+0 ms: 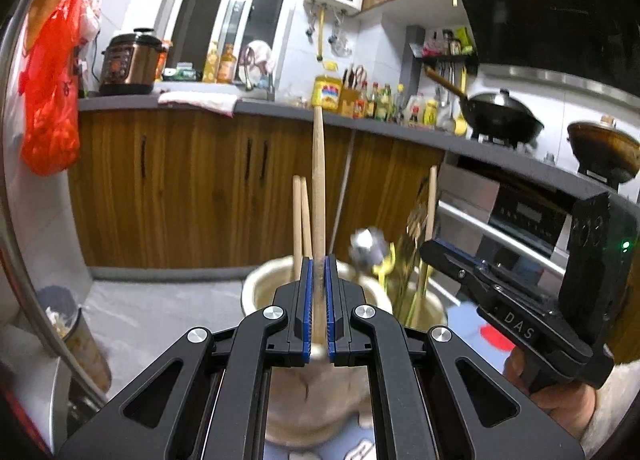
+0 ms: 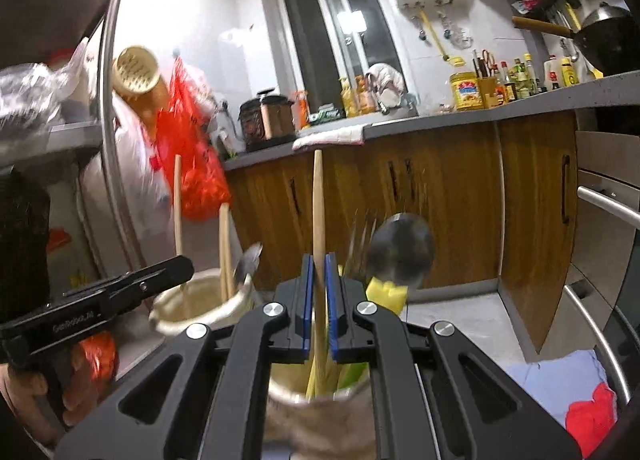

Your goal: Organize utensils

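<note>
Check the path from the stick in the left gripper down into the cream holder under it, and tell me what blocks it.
Nothing visible blocks it. The left gripper is shut on the wooden stick, directly over the cream holder. Two chopsticks already stand inside, just left of it, close but apart.

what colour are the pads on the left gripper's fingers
Blue pads on black fingers, clearest in the left wrist view, clamped on a wooden stick.

Both grippers are black with blue pads: the left gripper (image 1: 319, 280) clamps a pale tan wooden stick (image 1: 319, 187), the right gripper (image 2: 319, 280) another (image 2: 318, 211). The holders (image 1: 264, 288) (image 2: 320, 404) are cream. A red bag (image 1: 50, 99) hangs beside brown wood-grain cabinets (image 1: 192, 187) under a grey countertop (image 1: 280, 109).
</note>
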Demonstrator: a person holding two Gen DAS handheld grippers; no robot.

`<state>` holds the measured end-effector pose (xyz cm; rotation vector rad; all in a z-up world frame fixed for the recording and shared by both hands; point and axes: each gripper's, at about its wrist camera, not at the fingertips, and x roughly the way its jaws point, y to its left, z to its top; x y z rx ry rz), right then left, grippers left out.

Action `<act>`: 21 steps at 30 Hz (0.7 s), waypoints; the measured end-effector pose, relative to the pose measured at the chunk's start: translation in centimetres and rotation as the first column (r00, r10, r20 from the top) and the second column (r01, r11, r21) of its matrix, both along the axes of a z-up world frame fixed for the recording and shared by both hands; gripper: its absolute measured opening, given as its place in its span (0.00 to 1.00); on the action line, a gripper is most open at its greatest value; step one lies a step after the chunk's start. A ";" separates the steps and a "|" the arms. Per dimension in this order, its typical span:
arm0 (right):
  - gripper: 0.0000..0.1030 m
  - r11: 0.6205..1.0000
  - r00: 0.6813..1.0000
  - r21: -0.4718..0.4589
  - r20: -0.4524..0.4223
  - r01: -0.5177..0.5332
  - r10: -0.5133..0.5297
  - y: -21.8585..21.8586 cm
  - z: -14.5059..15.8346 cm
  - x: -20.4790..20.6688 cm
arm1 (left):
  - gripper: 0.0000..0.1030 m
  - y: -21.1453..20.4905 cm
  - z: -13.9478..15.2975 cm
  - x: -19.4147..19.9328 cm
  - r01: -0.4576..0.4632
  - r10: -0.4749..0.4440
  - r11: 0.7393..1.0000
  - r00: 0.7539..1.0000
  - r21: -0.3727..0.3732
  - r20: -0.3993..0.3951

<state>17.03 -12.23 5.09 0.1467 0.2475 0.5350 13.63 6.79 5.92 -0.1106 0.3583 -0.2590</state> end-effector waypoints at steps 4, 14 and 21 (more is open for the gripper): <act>0.06 0.999 1.000 -0.033 0.001 0.001 -0.001 0.1 -0.1 -1.0 | 0.06 -0.2 -0.4 -0.5 -0.006 0.007 1.000 1.000 0.019 -0.018; 0.36 1.000 0.998 -0.030 -0.060 -0.002 0.000 -0.7 1.0 -1.3 | 0.36 -1.0 0.6 -1.6 -0.015 0.018 0.998 0.998 0.054 -0.056; 0.54 0.999 0.997 -0.002 -0.074 0.034 -0.034 -3.5 3.0 -4.1 | 0.55 -0.9 1.6 -4.2 -0.024 0.029 0.998 0.997 0.058 -0.070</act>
